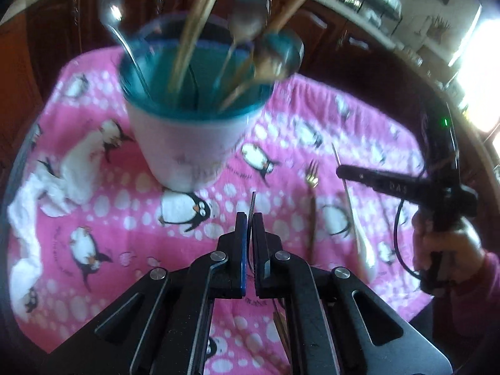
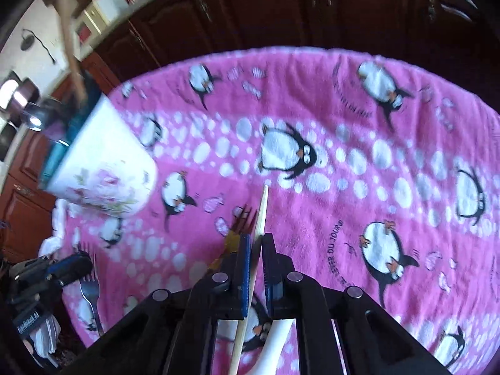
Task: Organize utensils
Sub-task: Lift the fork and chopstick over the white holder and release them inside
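Observation:
A white cup with a teal inside (image 1: 187,147) stands on the pink penguin cloth and holds several spoons (image 1: 109,6) and chopsticks (image 1: 200,15). My left gripper (image 1: 250,218) is shut on a thin metal utensil whose end (image 1: 252,203) sticks out ahead; in the right wrist view it is a silver fork (image 2: 90,293). My right gripper (image 2: 256,240) is shut on a wooden chopstick (image 2: 262,206). A gold fork (image 1: 312,178) lies on the cloth beside it, also in the right wrist view (image 2: 242,222). The cup shows at the left in the right wrist view (image 2: 106,168).
The pink penguin cloth (image 2: 359,187) covers the table. A crumpled white napkin (image 1: 62,175) lies left of the cup. A white handle (image 2: 275,343) lies under my right gripper. Dark wooden cabinets (image 2: 265,9) stand behind the table.

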Tool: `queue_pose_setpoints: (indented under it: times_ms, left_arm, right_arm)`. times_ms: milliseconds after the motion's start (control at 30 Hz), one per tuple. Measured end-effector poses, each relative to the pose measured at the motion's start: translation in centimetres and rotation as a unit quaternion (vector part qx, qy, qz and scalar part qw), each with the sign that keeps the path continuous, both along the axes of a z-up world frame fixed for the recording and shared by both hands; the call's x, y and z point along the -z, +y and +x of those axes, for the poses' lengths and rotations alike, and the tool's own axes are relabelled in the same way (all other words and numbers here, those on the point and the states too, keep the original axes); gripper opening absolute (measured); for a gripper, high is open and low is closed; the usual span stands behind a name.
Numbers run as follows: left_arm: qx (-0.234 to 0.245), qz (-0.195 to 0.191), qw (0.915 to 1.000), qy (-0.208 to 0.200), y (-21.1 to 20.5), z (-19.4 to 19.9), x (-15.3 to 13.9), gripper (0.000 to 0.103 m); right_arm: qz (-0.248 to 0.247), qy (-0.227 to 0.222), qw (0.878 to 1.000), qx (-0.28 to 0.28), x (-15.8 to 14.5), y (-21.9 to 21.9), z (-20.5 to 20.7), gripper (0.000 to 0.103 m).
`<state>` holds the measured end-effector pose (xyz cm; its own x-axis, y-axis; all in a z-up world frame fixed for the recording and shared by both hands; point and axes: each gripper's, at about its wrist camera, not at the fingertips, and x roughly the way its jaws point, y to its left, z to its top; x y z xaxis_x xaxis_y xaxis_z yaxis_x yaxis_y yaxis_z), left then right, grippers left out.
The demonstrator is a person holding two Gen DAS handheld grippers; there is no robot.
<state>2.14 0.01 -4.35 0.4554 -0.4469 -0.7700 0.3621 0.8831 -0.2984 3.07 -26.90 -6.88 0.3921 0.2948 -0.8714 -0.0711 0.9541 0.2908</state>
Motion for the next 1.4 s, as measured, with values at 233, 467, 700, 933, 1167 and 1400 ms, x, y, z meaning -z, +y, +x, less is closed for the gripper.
queue_pose_setpoints:
  times_ms: [233, 467, 700, 933, 1167, 1400]
  left_arm:
    - [-0.006, -0.03, 0.9976, -0.062, 2.6, -2.2, -6.1, 0.002]
    - [-0.008, -0.037, 0.9932, -0.11, 3.7, -3.0, -10.7, 0.002]
    - [-0.037, -0.025, 0.9846, -0.169, 5.6, -2.1, -16.1, 0.002]
    - [-0.09, 0.012, 0.9683, -0.232, 7.0, 1.1, -20.0, 0.002]
    - [-0.125, 0.029, 0.9661, -0.224, 7.4, 4.9, -18.6, 0.002]
    - [-0.136, 0.029, 0.9667, -0.215, 7.8, 6.2, -17.4, 0.002]
  right_arm:
    - [0.06, -0.076, 0.995, 0.001, -6.9, -1.4, -2.7, 0.005]
    - [0.071, -0.141, 0.987, -0.014, -12.2, -0.8, -3.8, 0.004]
    - [0.09, -0.188, 0.977, -0.037, -17.3, 1.1, -3.8, 0.004]
    - [0.101, -0.236, 0.964, -0.065, -22.2, 4.5, -2.3, 0.004]
    - [0.092, -0.25, 0.96, -0.081, -23.1, 7.8, 0.2, 0.004]
    - [0.084, -0.175, 0.976, -0.099, -17.2, 7.7, 1.0, 0.009]
